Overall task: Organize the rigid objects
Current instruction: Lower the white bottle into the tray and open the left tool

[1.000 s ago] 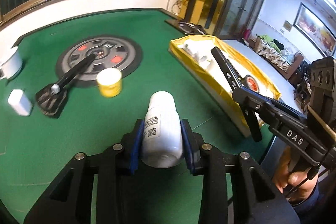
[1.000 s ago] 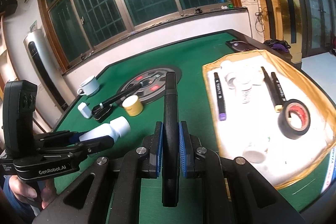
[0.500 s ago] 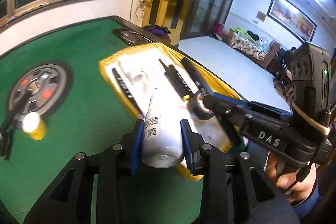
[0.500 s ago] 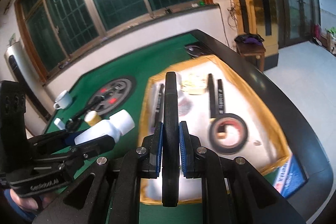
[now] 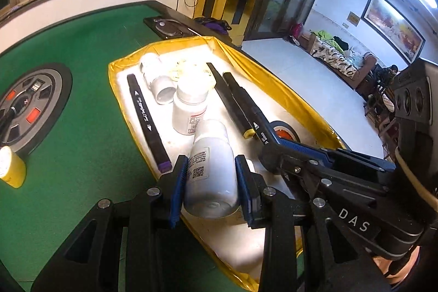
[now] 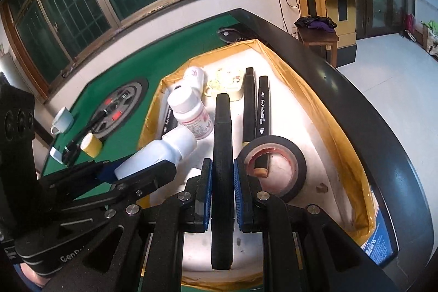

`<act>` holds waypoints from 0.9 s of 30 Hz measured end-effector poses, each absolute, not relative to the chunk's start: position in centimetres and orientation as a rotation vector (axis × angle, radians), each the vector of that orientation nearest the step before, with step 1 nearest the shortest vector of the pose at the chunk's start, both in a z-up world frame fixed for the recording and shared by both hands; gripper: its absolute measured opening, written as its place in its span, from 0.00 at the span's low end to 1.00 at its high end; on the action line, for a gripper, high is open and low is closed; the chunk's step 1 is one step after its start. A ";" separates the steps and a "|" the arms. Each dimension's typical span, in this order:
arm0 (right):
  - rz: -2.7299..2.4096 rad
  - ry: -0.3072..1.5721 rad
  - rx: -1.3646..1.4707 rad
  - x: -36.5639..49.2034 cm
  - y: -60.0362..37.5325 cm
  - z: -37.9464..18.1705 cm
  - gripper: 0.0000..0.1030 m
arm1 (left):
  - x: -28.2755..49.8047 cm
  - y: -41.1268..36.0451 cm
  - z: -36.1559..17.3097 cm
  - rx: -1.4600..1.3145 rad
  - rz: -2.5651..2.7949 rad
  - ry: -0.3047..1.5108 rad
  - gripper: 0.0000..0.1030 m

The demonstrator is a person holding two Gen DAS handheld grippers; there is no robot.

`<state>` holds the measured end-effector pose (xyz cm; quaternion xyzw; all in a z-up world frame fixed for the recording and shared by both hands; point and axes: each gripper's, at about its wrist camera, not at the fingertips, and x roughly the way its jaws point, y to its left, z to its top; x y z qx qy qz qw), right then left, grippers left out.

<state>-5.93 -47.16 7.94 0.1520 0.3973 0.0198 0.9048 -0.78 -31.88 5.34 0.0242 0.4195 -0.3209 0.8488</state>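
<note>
A white plastic bottle [image 5: 210, 155] lies gripped between the blue pads of my left gripper [image 5: 210, 166], which is shut on it and hangs over the near part of the yellow-lined tray [image 5: 120, 89]. My right gripper [image 6: 222, 168] is shut on a black marker [image 6: 223, 127] that points along the tray [image 6: 301, 78]. Inside the tray lie a black tape roll [image 6: 273, 163], an upright white bottle [image 6: 191, 111], a toppled bottle [image 5: 156, 78] and black markers [image 6: 262, 106]. In the right wrist view my left gripper [image 6: 153, 168] holds its bottle [image 6: 164, 149] to the left.
On the green felt to the left stand a small yellow jar [image 5: 11, 168], a white cup [image 6: 63, 121] and a black tool [image 6: 74, 152] near the round centre panel [image 5: 24, 106]. The table's black rim [image 6: 383, 127] runs just right of the tray.
Both grippers have swung right, from over the green felt to above the tray, still carrying the bottle and the marker. The jar and tool have slid toward the left edge of view.
</note>
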 end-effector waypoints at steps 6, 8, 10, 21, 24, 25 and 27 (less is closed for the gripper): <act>0.030 0.843 0.305 -6.0 -47.6 7.4 0.13 | -0.8 -32.0 4.9 0.071 -0.682 0.866 0.31; 0.029 0.843 0.314 -6.1 -47.9 7.3 0.13 | -0.8 -32.0 4.9 0.075 -0.683 0.860 0.31; 0.023 0.849 0.306 -6.2 -47.8 7.4 0.13 | -1.0 -32.0 4.9 0.083 -0.681 0.855 0.31; -0.010 0.811 0.282 -7.5 -47.3 8.2 0.25 | -2.3 -31.4 5.5 0.121 -0.678 0.816 0.32; -0.021 0.789 0.278 -8.0 -47.2 8.8 0.25 | -2.7 -31.3 5.8 0.132 -0.673 0.793 0.32; -0.022 0.783 0.280 -8.1 -47.2 8.9 0.25 | -2.9 -31.3 5.9 0.134 -0.674 0.787 0.32; -0.023 0.771 0.282 -8.4 -47.0 9.3 0.25 | -3.2 -31.1 6.2 0.143 -0.672 0.772 0.32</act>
